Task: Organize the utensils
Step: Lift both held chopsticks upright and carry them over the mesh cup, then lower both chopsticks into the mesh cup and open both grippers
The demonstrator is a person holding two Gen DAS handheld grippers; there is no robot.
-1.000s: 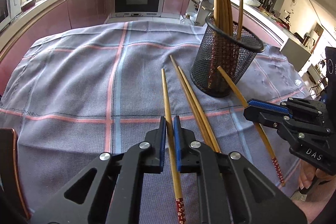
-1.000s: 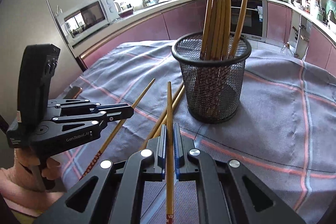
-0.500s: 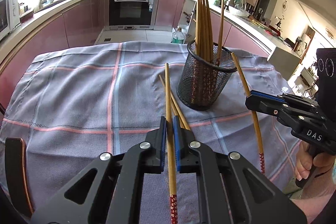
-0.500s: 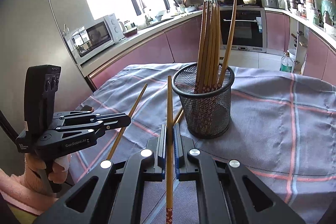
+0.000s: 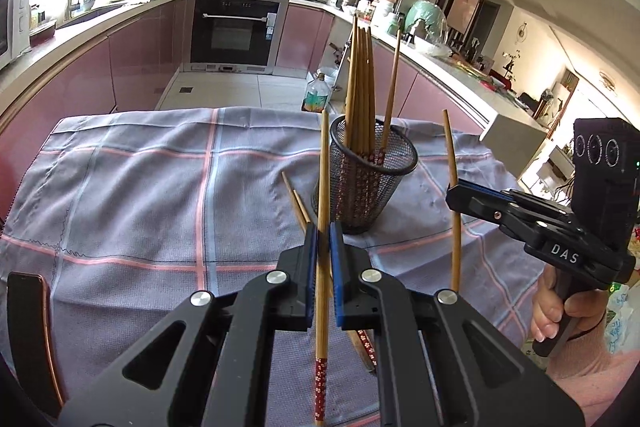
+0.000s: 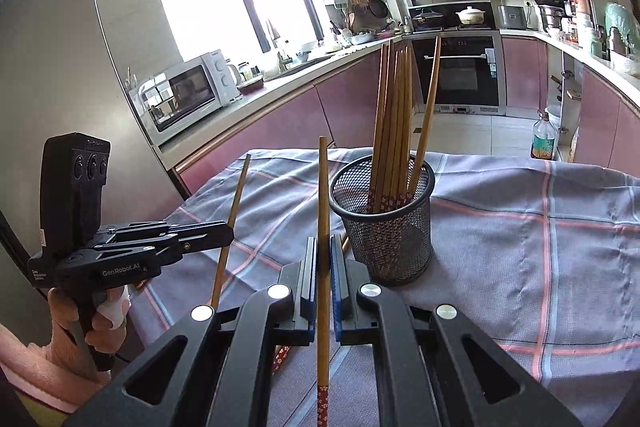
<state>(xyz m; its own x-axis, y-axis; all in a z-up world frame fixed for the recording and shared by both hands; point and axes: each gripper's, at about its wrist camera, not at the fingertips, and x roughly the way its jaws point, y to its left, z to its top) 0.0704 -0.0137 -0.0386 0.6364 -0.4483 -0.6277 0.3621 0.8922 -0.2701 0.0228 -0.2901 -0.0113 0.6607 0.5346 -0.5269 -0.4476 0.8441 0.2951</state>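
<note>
Counter [image 5: 132, 187], cloth-covered: bears all items.
Mesh holder [image 5: 372, 187], upright near centre: light, open-topped, tips easily if struck; several chopsticks standing inside.
Left tool [image 5: 324, 251]: clamped on chopstick [image 5: 322, 187], mid-shaft, tip up.
Right tool [image 6: 324, 263]: clamped on second chopstick [image 6: 323, 195], likewise.
Two loose chopsticks [image 5: 298, 205] flat on cloth beside holder.
Handling, judged: light, stiff, smooth wood; prone to pivot. Grip mid-shaft.

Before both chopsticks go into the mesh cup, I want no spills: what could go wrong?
1. The mesh cup is already crowded with upright chopsticks, so a new tip may catch them and tip it.
2. The left gripper and right gripper each pinch one chopstick mid-shaft; it may pivot.
3. Two loose chopsticks lie beside the cup.
</note>
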